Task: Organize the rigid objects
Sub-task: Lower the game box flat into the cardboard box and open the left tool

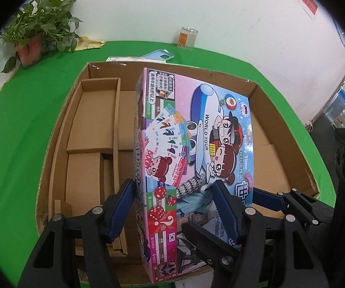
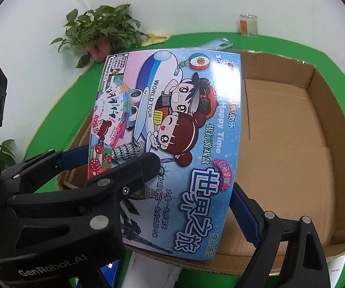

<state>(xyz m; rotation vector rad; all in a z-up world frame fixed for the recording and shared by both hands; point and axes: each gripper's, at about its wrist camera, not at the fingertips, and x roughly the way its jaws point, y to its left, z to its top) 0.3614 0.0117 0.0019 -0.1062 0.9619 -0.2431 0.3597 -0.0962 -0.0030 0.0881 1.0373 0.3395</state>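
Observation:
A colourful board-game box [image 1: 196, 132] printed "WORLD TOUR" hangs tilted over a big open cardboard carton [image 1: 256, 91]. My left gripper [image 1: 173, 183] is shut on the game box's near left edge, one blue finger on the side face and the other on the printed lid. In the right wrist view the game box [image 2: 172, 120] fills the middle above the carton [image 2: 316, 79]. My right gripper [image 2: 194, 174] is shut on its near right part, with one blue finger [image 2: 244, 211] against the right edge and a black finger across the lid.
Smaller brown cardboard trays [image 1: 95, 110] fill the carton's left side; its right floor [image 2: 292, 144] is bare. A green table [image 1: 16, 132] lies under it. Along the wall stand a potted plant [image 1: 38, 31], a glass jar [image 1: 188, 39] and a blue phone case [image 1: 158, 56].

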